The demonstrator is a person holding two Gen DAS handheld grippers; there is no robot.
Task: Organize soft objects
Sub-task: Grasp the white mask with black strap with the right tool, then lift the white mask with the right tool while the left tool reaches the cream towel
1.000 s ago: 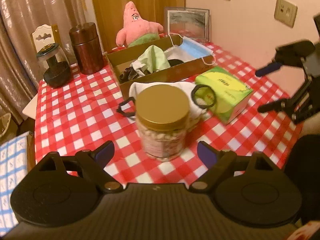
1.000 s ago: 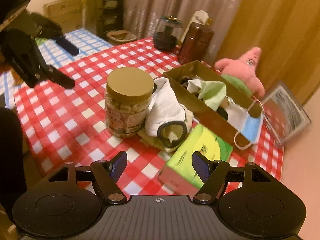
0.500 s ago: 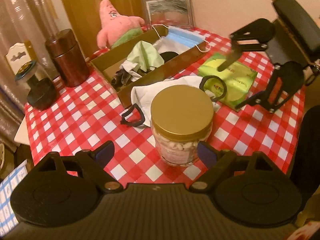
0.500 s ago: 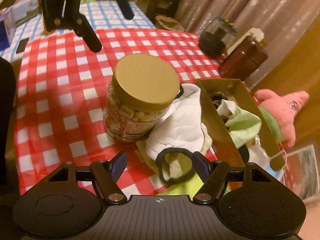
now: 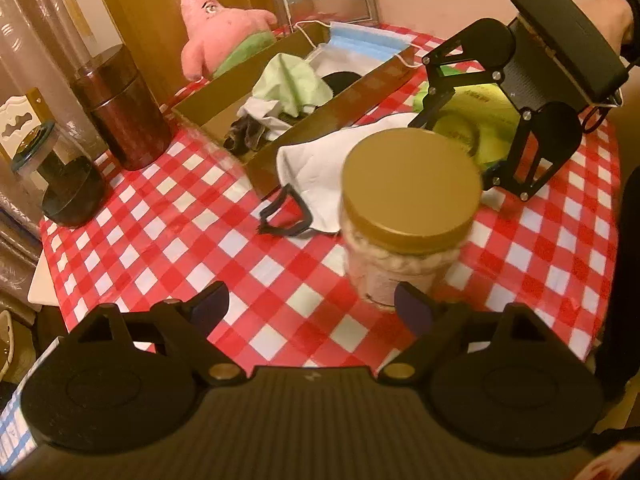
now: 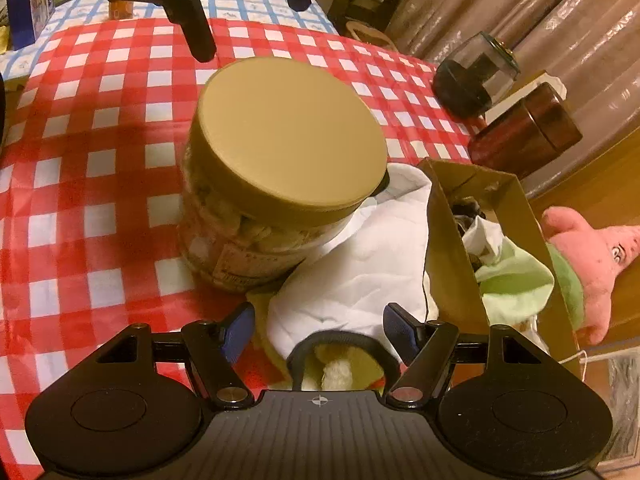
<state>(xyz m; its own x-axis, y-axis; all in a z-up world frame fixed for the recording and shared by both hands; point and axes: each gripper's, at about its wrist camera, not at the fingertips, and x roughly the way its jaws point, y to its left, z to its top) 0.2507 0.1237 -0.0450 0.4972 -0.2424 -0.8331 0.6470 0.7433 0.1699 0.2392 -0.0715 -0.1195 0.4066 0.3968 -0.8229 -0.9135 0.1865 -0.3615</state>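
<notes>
White face mask [image 6: 360, 264]: lies crumpled on the red-and-white checked tablecloth [image 5: 192, 216], between the jar and the cardboard box, touching both; one black ear loop [image 5: 284, 216] lies flat on the cloth, the other [image 6: 340, 344] sits between the right gripper's fingers.
Right gripper [image 6: 318, 330]: jaws spread wide, holding nothing, low over the near end of the white mask and its black loop.
Left gripper [image 5: 310, 306]: jaws spread apart, empty, above the tablecloth just in front of the jar.
Jar [image 5: 404, 216]: clear plastic with a gold lid, pale contents, upright on the cloth.
Cardboard box [image 5: 320, 112]: long and open-topped; inside it a light green cloth [image 5: 292, 84], dark fabric, white cloth, and a blue surgical mask [image 5: 360, 40] draped over its far end.
Tissue pack [image 5: 480, 116]: yellow-green, beneath the right gripper in the left view.
Pink starfish plush [image 5: 216, 36]: behind the box, upright.
Brown canister [image 5: 124, 108]: left of the box, beside a glass jar [image 5: 60, 176] with dark contents.
</notes>
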